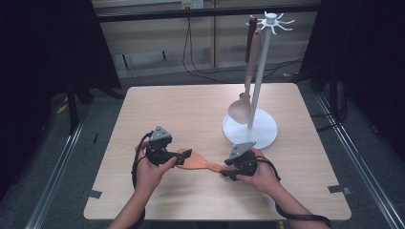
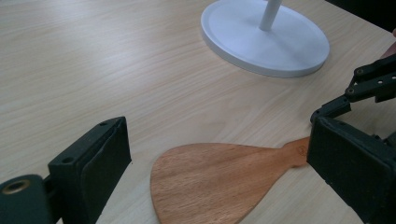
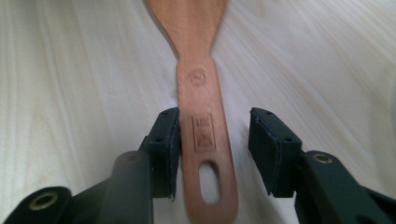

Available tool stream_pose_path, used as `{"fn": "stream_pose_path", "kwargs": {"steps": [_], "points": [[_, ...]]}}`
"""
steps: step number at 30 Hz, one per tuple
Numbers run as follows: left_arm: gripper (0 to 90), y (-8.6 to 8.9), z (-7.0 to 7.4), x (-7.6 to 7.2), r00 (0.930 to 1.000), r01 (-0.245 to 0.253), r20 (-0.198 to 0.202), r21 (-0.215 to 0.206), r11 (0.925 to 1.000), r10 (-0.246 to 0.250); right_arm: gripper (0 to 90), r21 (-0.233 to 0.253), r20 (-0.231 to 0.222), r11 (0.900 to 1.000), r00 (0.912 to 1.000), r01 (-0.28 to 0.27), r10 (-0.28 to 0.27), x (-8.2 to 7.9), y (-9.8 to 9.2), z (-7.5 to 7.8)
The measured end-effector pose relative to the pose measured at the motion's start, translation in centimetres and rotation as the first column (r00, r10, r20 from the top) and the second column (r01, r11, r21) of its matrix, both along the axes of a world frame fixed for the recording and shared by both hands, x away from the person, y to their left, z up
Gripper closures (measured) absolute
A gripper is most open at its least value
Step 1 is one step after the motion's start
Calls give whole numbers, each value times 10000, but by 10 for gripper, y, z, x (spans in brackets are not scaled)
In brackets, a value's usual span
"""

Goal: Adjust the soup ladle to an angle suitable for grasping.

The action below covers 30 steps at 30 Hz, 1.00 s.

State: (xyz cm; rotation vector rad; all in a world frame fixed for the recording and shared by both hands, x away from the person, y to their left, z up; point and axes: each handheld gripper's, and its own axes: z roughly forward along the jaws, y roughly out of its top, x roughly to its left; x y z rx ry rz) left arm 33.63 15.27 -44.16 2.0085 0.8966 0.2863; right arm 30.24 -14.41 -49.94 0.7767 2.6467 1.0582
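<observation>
One flat brown wooden spatula (image 1: 198,162) is lying on the light wooden table (image 1: 191,109), near the person's edge. Two black grippers are sitting at its two ends, one in each hand.

The left gripper (image 1: 180,157) is reaching over the wide blade of the spatula. In the left gripper view its two jaws are standing wide apart, with the blade (image 2: 219,179) lying on the table between them, and they are not pinching it.

The right gripper (image 3: 214,149) is at the thin handle end. Its two jaws are standing one on each side of the handle (image 3: 205,140) (the one with a long hole in it). One jaw is touching the handle's edge, and the other is staying a little apart, so the jaws are open and not squeezing.

One white metal stand (image 1: 250,130) with a round base is standing further back on the table. One pale wooden spoon (image 1: 241,109) and one dark reddish utensil (image 1: 250,38) are hanging from its top hooks.
</observation>
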Motion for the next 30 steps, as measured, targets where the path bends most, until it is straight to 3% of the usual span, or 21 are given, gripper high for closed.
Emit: {"fn": "stream_pose_path", "kwargs": {"steps": [5,7,12,14,17,20,22,24,27,30], "points": [[63,-10,-2,3,9996,295,5,59,9995,-295,525,-113,271,9954,9951,957,-953,-1,-17,1],[62,-15,-2,4,9993,373,-16,107,9992,-372,529,74,539,9916,9901,1295,-1297,0,-22,1],[61,-25,-3,6,9977,675,-64,213,9975,-673,550,373,836,9709,9674,2366,-2389,1,-29,0],[61,-29,-4,7,9977,673,-91,222,9975,-671,568,505,1215,9664,9589,2521,-2565,1,-30,0],[62,-33,-5,9,9968,791,-115,252,9965,-788,576,617,1411,9598,9495,2739,-2801,0,-32,1],[61,-36,-6,10,9956,924,-175,379,9950,-918,589,797,1492,9573,9463,2777,-2869,-2,-34,1],[61,-39,-7,10,9950,984,-178,354,9945,-979,607,948,1302,9555,9481,2794,-2902,-3,-36,2],[62,-41,-8,10,9940,1080,-205,411,9933,-1073,690,1183,1247,9519,9468,2827,-2967,-5,-38,4],[64,-43,-11,12,9916,1273,-298,517,9905,-1259,775,1560,951,9493,9525,2728,-2893,-10,-44,10],[68,-47,-17,15,9875,1535,-478,708,9856,-1504,814,1809,989,9451,9511,2721,-2927,-17,-51,18]]}}
